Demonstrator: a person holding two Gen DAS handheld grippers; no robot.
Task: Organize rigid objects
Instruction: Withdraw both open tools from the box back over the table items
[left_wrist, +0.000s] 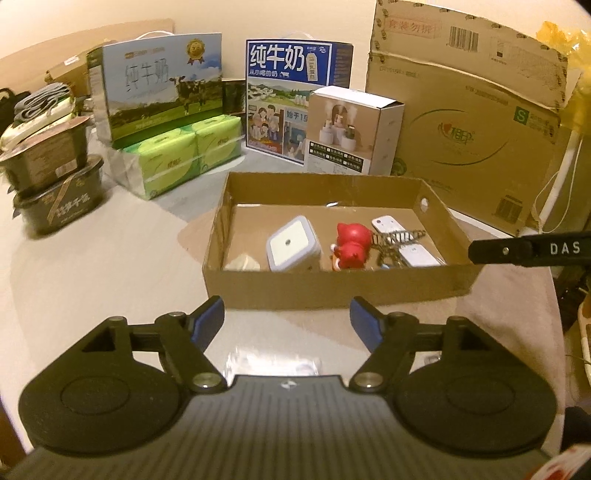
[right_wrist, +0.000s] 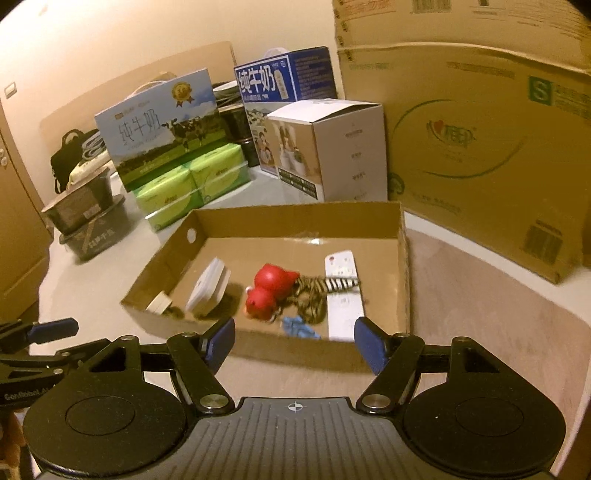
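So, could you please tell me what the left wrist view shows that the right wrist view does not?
Only the left wrist view shows the yellow bag behind the big carton. Only the right wrist view shows the blue clip in the tray and the wall switch. Both show the cardboard tray, red toy, white remote and both open tools, nothing between their fingers.
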